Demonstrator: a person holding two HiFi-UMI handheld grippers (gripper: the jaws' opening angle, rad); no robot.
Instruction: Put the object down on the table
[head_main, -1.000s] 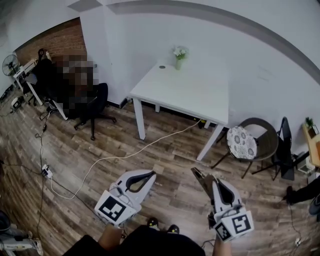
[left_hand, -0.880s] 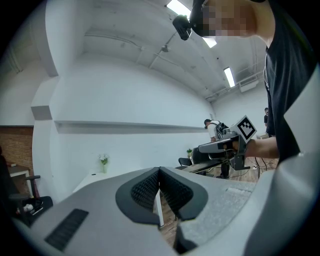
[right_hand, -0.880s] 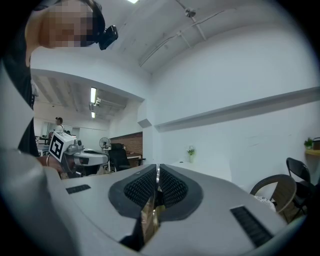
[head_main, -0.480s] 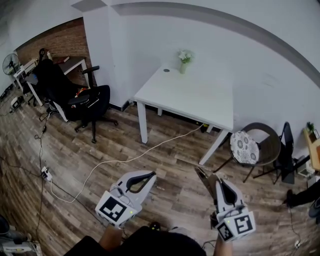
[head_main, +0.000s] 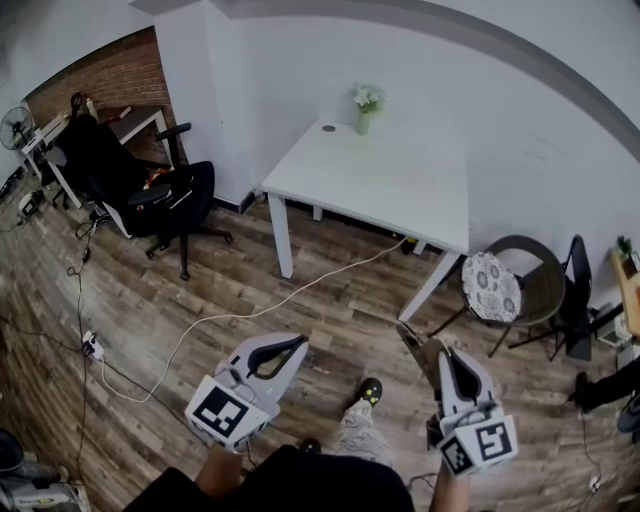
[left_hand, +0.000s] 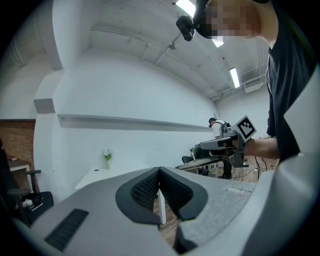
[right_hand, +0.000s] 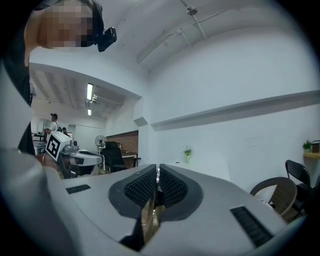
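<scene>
Since the earlier frames, the flat brown object (head_main: 415, 348) and the right gripper (head_main: 445, 362) carrying it have dropped slightly lower in the head view. A shoe (head_main: 370, 390) has also come into sight between the two grippers, which is read as a step toward the table (head_main: 400, 190).

- **Object:** it is clamped edge-on between the pads of the right gripper and is noted as thin. Its long axis runs along the jaws, and its free end sticks out ahead of them. It is carried over the floor (head_main: 330, 300), not yet over the tabletop.
- **Left gripper** (head_main: 298, 348): its pads are pressed together with nothing between them.
- **Table:** it lies ahead of the object, well apart, with its near right corner closest. The right gripper is judged the nearer of the two to that corner.
- **Tabletop:** the near edge is bare. A vase (head_main: 366, 105) stands at the far edge and a small dark round thing (head_main: 328, 128) sits near the far left corner.
- **Surroundings:** a cable (head_main: 250, 312) crosses the floor left of the path. A cushioned chair (head_main: 495, 285) stands just beside the right legs.
</scene>
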